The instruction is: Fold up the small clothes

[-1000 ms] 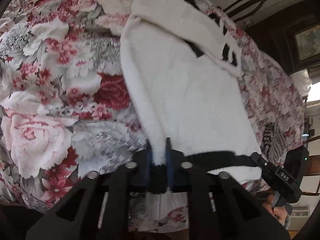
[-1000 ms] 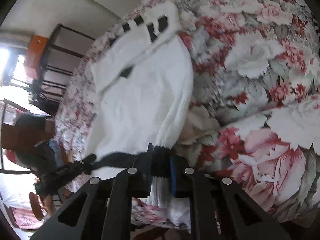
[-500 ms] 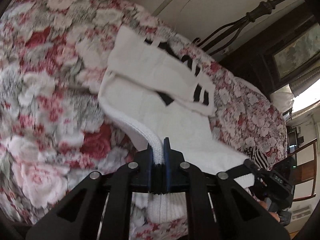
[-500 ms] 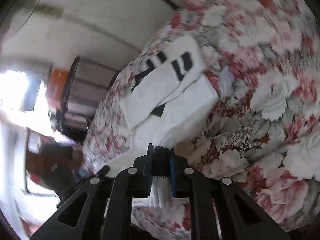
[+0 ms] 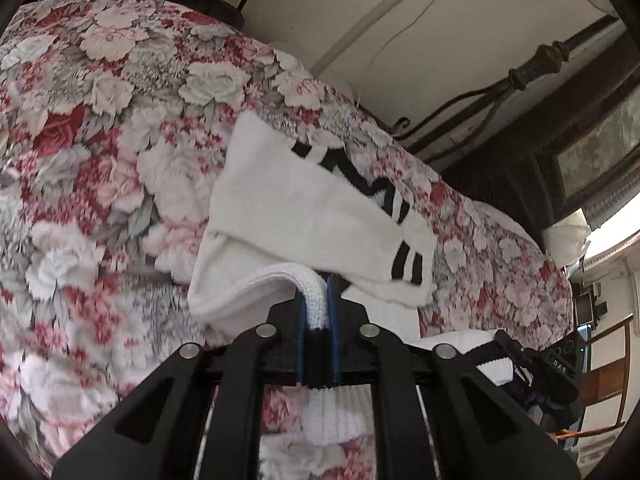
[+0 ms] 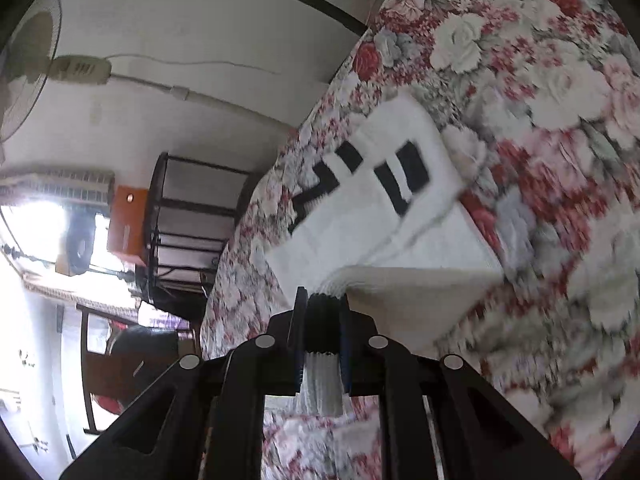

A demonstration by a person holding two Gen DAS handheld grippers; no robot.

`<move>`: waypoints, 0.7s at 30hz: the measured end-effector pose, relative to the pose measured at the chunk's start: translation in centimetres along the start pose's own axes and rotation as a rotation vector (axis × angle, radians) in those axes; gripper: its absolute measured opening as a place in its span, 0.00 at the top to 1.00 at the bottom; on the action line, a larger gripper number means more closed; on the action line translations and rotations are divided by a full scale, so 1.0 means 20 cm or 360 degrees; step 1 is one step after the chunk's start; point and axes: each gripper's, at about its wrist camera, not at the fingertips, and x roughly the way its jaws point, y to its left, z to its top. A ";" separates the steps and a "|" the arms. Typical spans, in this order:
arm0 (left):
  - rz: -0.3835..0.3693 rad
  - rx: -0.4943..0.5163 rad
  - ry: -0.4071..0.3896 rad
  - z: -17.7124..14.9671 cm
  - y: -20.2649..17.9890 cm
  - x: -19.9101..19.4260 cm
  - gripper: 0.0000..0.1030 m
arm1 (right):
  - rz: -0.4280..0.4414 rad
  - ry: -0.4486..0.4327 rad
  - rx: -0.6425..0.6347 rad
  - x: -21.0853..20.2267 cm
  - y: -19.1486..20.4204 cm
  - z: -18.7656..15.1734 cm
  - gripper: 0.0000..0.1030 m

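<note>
Both tongs, left [image 5: 317, 308] and right [image 6: 322, 320], clamp the white garment's [image 5: 304, 208] ribbed hem above the floral bedspread [image 5: 100, 128].

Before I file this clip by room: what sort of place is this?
Most likely a bedroom: the white garment lies on a floral bedspread, a dark metal bed frame runs behind it, and a fan stands by the wall.
</note>
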 end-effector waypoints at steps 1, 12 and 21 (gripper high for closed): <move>-0.0001 -0.0003 -0.0005 0.02 0.00 0.01 0.92 | 0.0002 -0.0004 0.0011 0.02 0.00 0.03 0.86; -0.0005 -0.0059 0.0011 0.27 -0.03 0.22 0.92 | 0.0003 -0.0012 0.0055 0.26 0.00 0.25 0.86; -0.0008 -0.0091 0.0002 0.42 -0.04 0.36 0.92 | 0.0022 -0.0043 0.0133 0.37 -0.06 0.42 0.86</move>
